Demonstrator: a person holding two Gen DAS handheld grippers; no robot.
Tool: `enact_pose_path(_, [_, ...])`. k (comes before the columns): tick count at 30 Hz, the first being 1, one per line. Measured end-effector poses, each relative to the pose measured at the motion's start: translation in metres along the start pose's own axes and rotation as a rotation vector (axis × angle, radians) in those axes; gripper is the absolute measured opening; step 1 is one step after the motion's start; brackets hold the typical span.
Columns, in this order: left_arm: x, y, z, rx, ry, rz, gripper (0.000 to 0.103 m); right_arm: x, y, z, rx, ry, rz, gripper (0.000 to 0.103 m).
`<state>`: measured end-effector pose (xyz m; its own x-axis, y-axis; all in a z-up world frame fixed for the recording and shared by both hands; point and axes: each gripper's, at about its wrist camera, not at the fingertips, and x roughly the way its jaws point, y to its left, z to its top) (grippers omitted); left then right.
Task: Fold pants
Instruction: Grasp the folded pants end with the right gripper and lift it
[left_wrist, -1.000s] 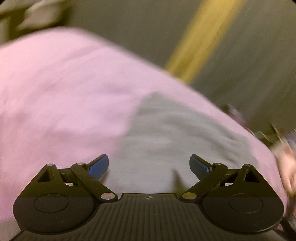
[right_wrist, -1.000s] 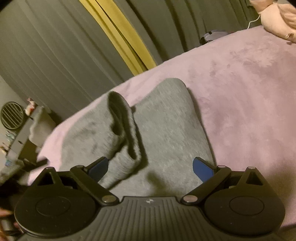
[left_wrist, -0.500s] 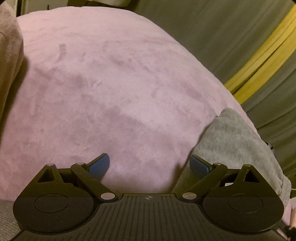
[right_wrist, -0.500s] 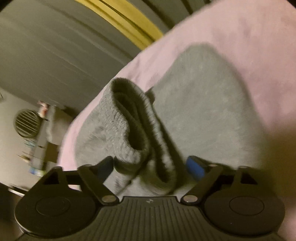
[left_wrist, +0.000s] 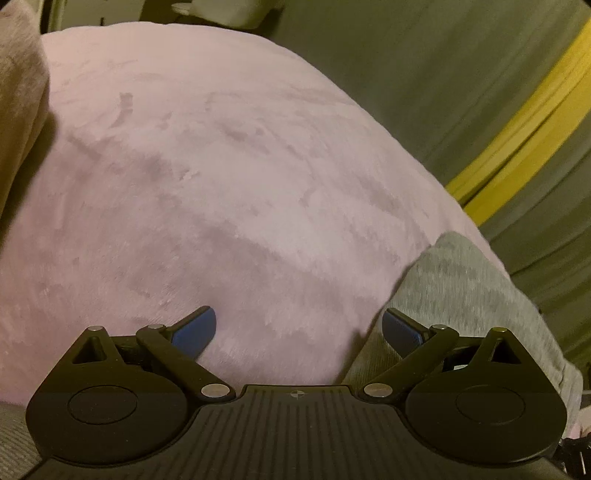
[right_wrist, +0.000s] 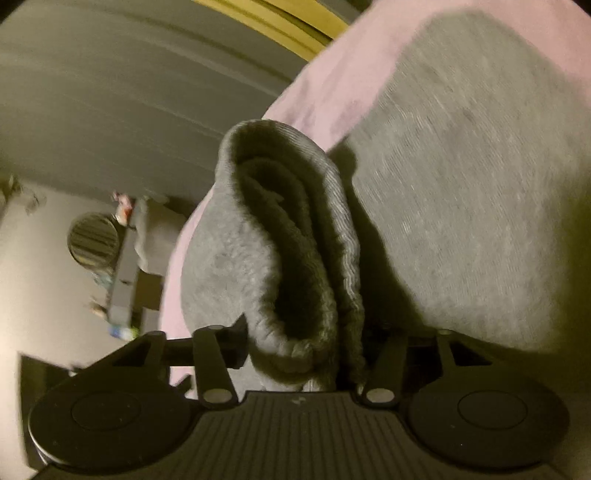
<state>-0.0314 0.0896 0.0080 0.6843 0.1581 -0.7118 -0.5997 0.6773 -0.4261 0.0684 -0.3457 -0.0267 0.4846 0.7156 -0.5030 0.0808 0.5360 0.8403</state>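
Left gripper (left_wrist: 298, 326) wide, nothing between the blue pads (left_wrist: 195, 329); it hangs over the pink blanket (left_wrist: 221, 166). Grey pants (left_wrist: 469, 291) lie on the blanket at 4 o'clock in the left view, their edge by the right pad. Right gripper (right_wrist: 306, 350) jaws closing, ribbed cuff (right_wrist: 288, 236) bunched between them at 6 o'clock; the rest of the pants spreads toward 2 o'clock. Green curtain (left_wrist: 424, 74) behind

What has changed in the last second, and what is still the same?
The right gripper moved in on the ribbed waistband of the grey pants; its jaws are closing around it. The left gripper swung off the pants toward the pink blanket. Its jaws stayed open and empty.
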Motion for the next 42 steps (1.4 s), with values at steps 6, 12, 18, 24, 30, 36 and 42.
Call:
enact_pose_path(6, [0.001,-0.002,-0.001,-0.006,-0.011,0.0,0.101,0.01,0.038,-0.005,-0.107,0.014,-0.109,0.057])
enact_pose_path(12, [-0.001,0.009,0.0,-0.079,-0.03,-0.029,0.101,-0.011,0.086,-0.024,-0.177,-0.065,-0.003,0.042])
enact_pose_path(18, [-0.002,0.01,0.0,-0.085,-0.031,-0.034,0.101,-0.042,0.129,-0.024,-0.165,-0.13,0.18,0.042])
enact_pose_path(24, [-0.001,0.01,0.0,-0.073,-0.029,-0.026,0.101,-0.071,0.134,-0.023,-0.135,-0.175,0.201,0.042])
enact_pose_path(30, [0.001,0.008,0.0,-0.064,-0.028,-0.022,0.102,-0.092,0.13,-0.018,-0.116,-0.209,0.203,0.042])
enact_pose_path(36, [0.002,0.005,-0.001,-0.043,-0.027,-0.01,0.102,-0.09,0.116,-0.021,-0.121,-0.213,0.12,0.042])
enact_pose_path(42, [0.004,0.002,-0.003,-0.022,-0.028,0.003,0.102,-0.096,0.089,-0.025,-0.106,-0.244,0.041,0.042])
